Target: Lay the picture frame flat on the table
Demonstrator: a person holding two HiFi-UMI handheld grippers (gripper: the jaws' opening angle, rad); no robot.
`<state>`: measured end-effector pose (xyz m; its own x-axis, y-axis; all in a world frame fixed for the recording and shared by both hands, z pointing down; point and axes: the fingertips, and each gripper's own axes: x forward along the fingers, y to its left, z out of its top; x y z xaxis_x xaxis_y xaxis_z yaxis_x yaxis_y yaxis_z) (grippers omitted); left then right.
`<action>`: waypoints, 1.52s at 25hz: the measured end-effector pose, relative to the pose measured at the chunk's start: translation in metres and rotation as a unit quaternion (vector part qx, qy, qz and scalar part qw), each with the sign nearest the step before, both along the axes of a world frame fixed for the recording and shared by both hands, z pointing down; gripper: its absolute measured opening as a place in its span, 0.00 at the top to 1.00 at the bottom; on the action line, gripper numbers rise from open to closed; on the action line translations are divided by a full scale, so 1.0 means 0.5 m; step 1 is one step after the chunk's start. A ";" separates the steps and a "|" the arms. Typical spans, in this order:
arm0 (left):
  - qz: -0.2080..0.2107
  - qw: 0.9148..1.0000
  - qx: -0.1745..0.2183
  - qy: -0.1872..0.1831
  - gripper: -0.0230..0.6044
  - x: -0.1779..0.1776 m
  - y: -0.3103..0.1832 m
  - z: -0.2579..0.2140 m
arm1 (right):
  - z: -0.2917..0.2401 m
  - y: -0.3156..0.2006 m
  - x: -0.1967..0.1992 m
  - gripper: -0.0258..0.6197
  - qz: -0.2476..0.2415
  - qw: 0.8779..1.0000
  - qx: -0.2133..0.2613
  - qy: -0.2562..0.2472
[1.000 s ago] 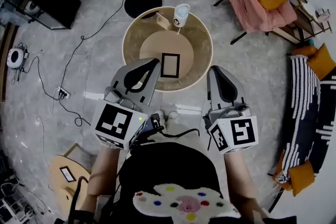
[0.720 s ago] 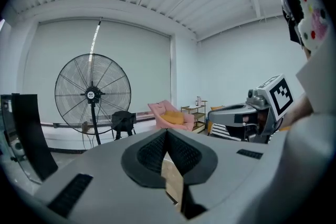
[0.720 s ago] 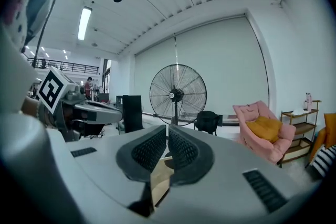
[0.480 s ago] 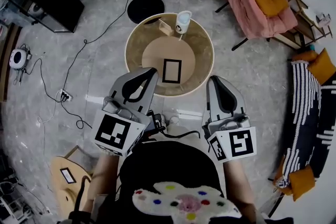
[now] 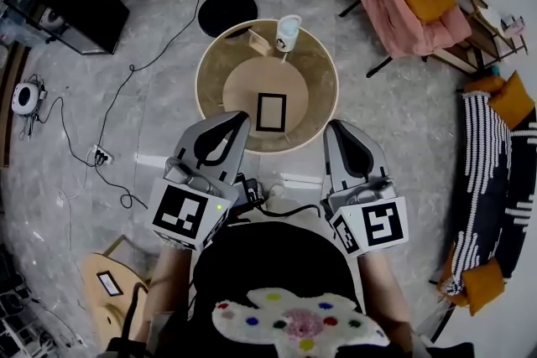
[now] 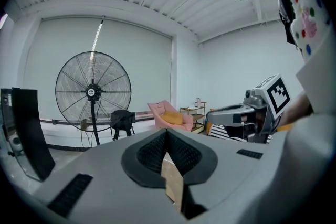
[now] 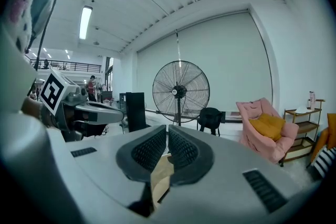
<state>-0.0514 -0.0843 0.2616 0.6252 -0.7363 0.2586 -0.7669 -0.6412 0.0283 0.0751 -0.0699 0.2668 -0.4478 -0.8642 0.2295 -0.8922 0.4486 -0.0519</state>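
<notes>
Picture frame untouched by either gripper. Left gripper (image 5: 237,121): jaws pressed together, empty. Right gripper (image 5: 337,130): the same. Both tips are at the near rim of the round table (image 5: 322,71). Frame (image 5: 271,111) lies flat mid-table, between them. White cup (image 5: 288,33) stands at the far rim.

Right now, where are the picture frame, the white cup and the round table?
picture frame (image 5: 271,111): head view, its pale centre.
white cup (image 5: 288,35): head view, its side.
round table (image 5: 214,71): head view, bare left part.

2 obstacles, cup (image 5: 288,31) and block (image 5: 260,39), stand far across the table (image 5: 220,54).
</notes>
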 end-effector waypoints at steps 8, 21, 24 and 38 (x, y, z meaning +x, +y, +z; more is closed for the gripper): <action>0.002 1.000 0.005 -0.001 0.94 0.000 -0.003 0.000 | 0.000 0.001 -0.010 0.90 -0.007 1.000 0.002 0.006; 0.013 1.000 0.000 -0.003 0.94 0.004 0.002 0.008 | 0.002 0.002 -0.017 0.90 -0.005 1.000 0.002 0.010; 0.014 1.000 -0.003 -0.002 0.94 0.005 0.005 0.012 | 0.006 0.005 -0.020 0.90 -0.006 1.000 0.000 0.010; 0.011 1.000 0.000 -0.002 0.94 0.001 0.009 0.009 | 0.006 0.007 -0.025 0.90 -0.009 1.000 -0.005 0.009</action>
<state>-0.0510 -0.0800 0.2663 0.6396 -0.7227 0.2620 -0.7531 -0.6575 0.0249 0.0627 -0.0665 0.2696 -0.4598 -0.8534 0.2456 -0.8845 0.4648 -0.0407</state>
